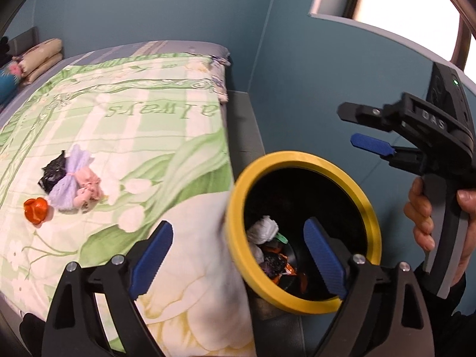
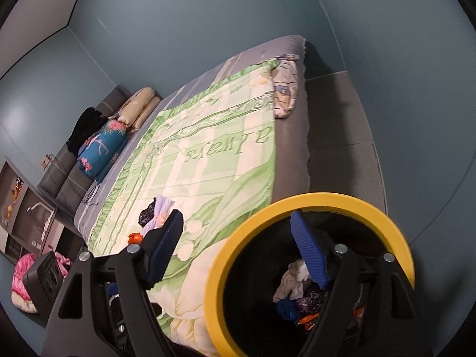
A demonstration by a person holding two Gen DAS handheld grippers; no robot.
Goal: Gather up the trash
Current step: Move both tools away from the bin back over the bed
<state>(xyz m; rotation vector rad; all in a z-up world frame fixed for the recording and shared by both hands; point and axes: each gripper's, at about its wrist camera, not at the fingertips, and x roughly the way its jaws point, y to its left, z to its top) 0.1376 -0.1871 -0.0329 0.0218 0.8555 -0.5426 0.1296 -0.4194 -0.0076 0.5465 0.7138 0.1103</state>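
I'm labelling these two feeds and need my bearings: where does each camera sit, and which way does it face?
Left wrist: on the left claw, facing down over bed and bin; right claw and hand show at right.
Right wrist: on the right claw, facing down over bed and bin; only its own fingers show.
Shared: bed, bin, trash on the blanket.

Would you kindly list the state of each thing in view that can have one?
left gripper: open, nothing between its fingers.
right gripper: open, nothing held.
yellow-rimmed bin: uncovered, tilted against the bed edge, some trash inside.
white crumpled tissue: inside the bin.
orange wrapper: lying on the blanket, uncollected.
black wrapper: lying on the blanket, uncollected.
lilac cloth bundle: tied, lying on the blanket.
blanket: spread flat over the bed.
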